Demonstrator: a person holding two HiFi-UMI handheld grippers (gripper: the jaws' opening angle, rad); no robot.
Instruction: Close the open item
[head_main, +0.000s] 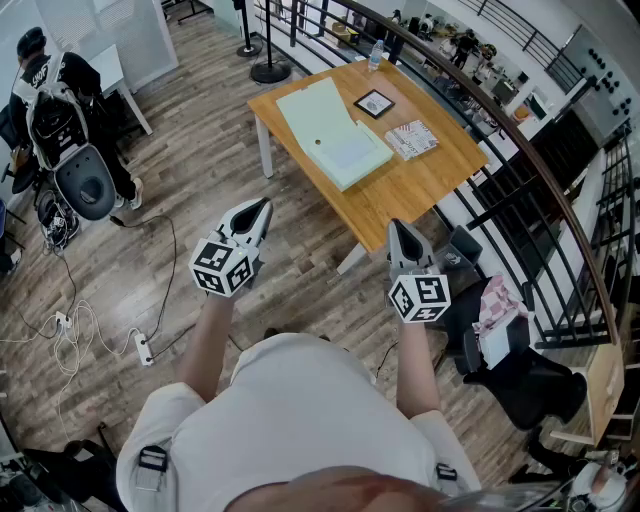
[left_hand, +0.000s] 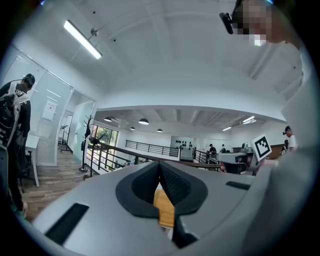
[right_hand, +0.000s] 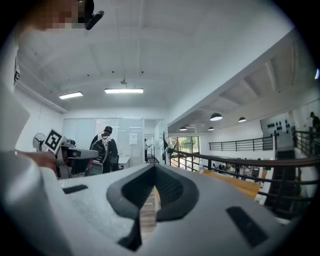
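The open item is a pale green folder (head_main: 335, 135) lying spread open on the wooden table (head_main: 400, 190) in the head view. Both grippers are held up in front of the person, well short of the table and touching nothing. My left gripper (head_main: 263, 205) points toward the table's near left leg, and its jaws are shut with nothing between them (left_hand: 160, 166). My right gripper (head_main: 396, 226) hovers by the table's near corner. It is shut too and empty (right_hand: 155, 169). The gripper views look level across the room, and the folder does not show in them.
On the table beside the folder lie a black-framed square (head_main: 374, 103) and a patterned booklet (head_main: 412, 139), with a water bottle (head_main: 376, 55) at the far edge. A dark railing (head_main: 540, 170) runs along the right. A person (head_main: 55, 110) stands far left. Cables and a power strip (head_main: 143, 348) lie on the floor.
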